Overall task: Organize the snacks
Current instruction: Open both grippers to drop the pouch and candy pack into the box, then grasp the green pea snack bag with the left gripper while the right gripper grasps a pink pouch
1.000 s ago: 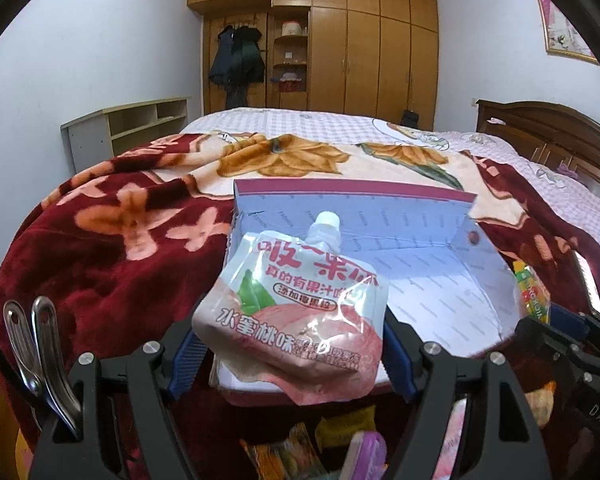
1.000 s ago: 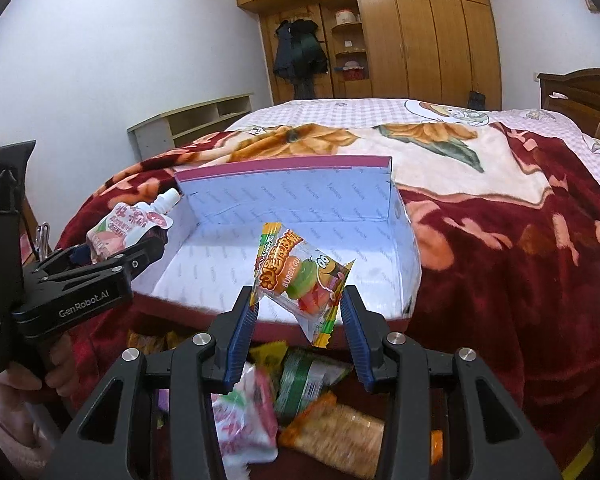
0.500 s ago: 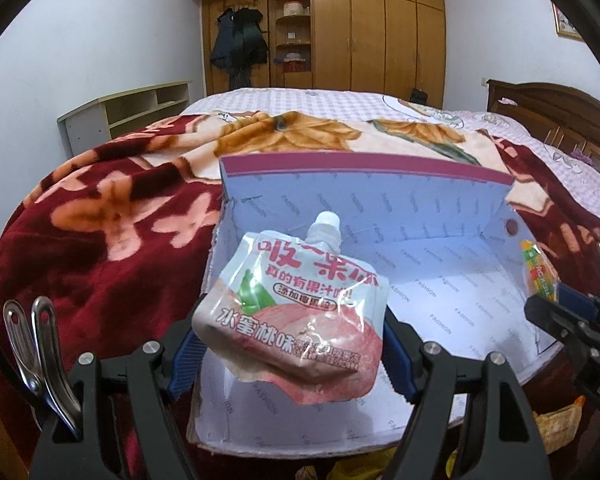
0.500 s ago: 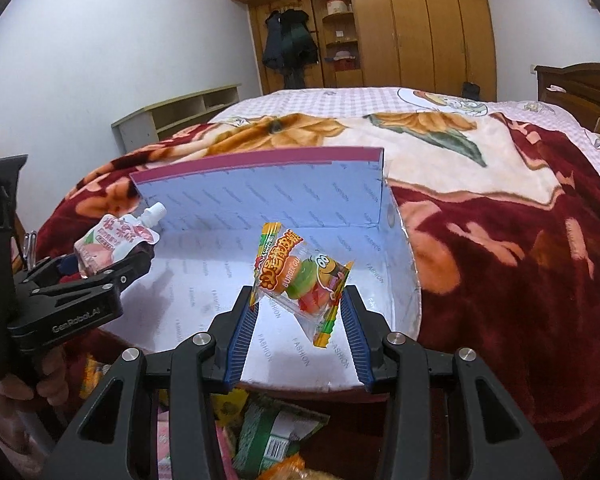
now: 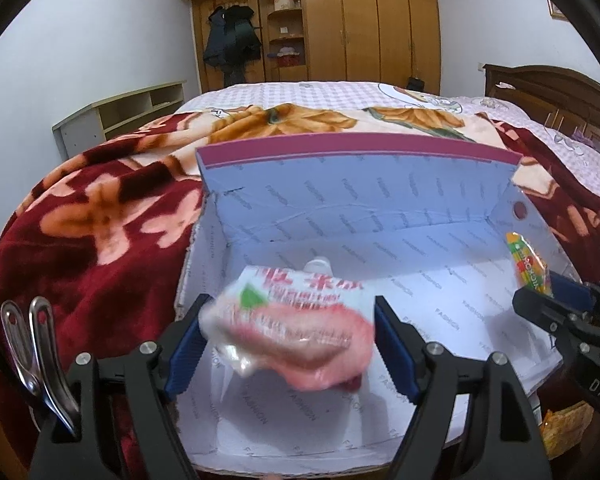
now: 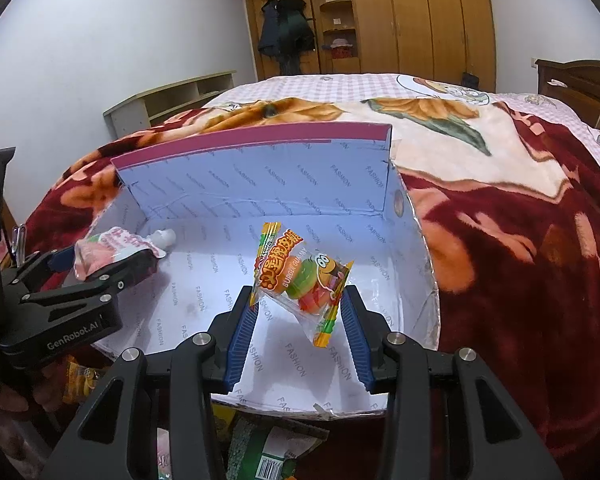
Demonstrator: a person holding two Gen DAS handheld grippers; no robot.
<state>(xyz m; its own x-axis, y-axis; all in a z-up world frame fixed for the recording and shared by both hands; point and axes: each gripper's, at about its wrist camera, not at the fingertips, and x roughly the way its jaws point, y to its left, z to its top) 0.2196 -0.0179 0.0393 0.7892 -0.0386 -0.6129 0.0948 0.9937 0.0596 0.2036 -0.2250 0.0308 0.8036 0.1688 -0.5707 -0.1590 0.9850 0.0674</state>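
1. Snacks — two are in the air over the open cardboard box (image 6: pixel 284 364): a pink jelly pouch (image 5: pixel 296 332) with a white spout between the left tongs (image 5: pixel 290 344), over the box's left half, and a small burger gummy packet (image 6: pixel 300 280) in the right tongs (image 6: pixel 298 322), over its right half
2. Left tongs stand wide; the pouch is blurred and sagging between the pads, and whether they press on it I cannot tell. Right tongs are narrow, pinching the packet's lower part
3. Handling, as I judge it: the pouch is soft, liquid-filled, fairly heavy and slick — grip across its full body, not the spout. The gummy packet is light and crinkly; pinch its sealed edge
4. More loose wrappers (image 6: pixel 276 452) lie just in front of the box
5. The box rests on a red floral blanket (image 6: pixel 520 280) on a bed — a soft, uneven base. Behind the box stands a wooden wardrobe (image 6: pixel 400 20)
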